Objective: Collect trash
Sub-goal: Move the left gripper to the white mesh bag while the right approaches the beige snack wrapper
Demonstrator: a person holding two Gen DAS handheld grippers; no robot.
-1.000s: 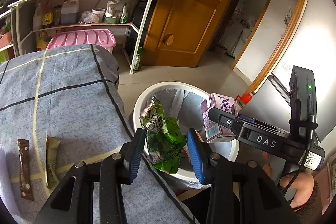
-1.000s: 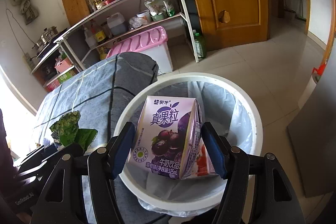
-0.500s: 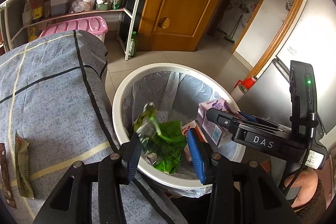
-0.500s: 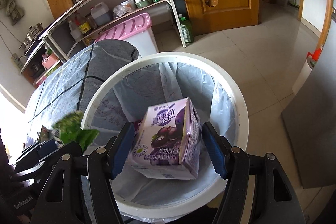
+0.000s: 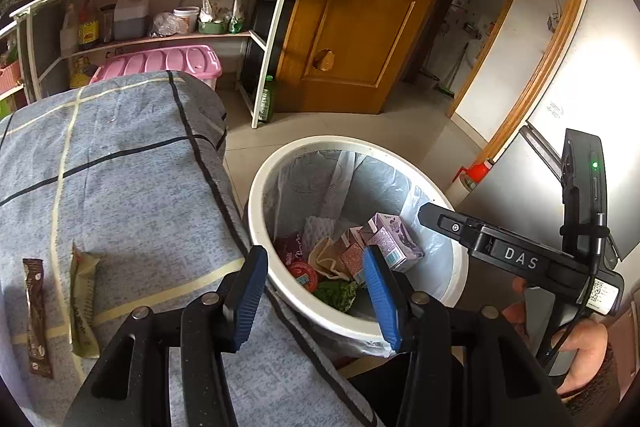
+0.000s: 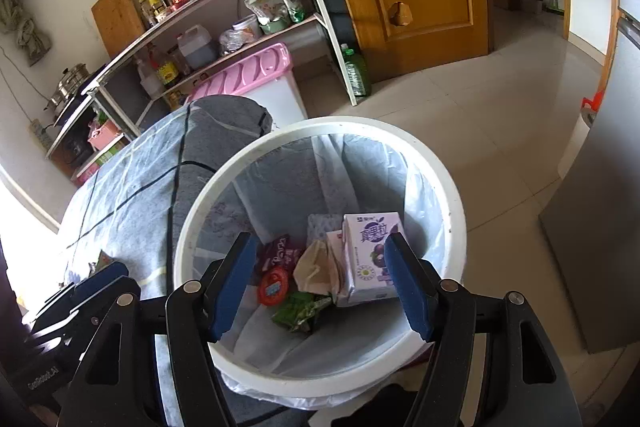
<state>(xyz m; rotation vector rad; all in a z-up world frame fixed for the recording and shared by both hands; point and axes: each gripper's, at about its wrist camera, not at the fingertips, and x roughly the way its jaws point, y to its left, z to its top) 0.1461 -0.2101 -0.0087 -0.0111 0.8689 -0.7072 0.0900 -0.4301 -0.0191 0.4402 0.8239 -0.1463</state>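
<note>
A white bin (image 5: 256,195) (image 6: 320,125) with a plastic liner stands on the floor beside the cloth-covered table (image 5: 120,187). Inside it lie a purple drink carton (image 5: 394,239) (image 6: 370,255), a crumpled green wrapper (image 5: 336,295) (image 6: 302,311) and other litter. My left gripper (image 5: 316,291) hovers over the bin's near rim, its jaws opening with nothing between them. My right gripper (image 6: 320,283) hangs open above the bin, also with nothing in it. On the table lie a brown stick wrapper (image 5: 36,315) and a tan wrapper (image 5: 82,303).
A metal shelf rack (image 5: 264,43) with bottles and a kettle stands behind the table, a pink-lidded box (image 5: 160,65) under it. A green bottle (image 5: 266,103) stands on the floor by a wooden door (image 5: 352,27). A grey fridge (image 6: 600,227) is at the right.
The green wrapper left my left gripper and fell into the bin. The purple carton dropped from my right gripper into the bin. The left jaws widened.
</note>
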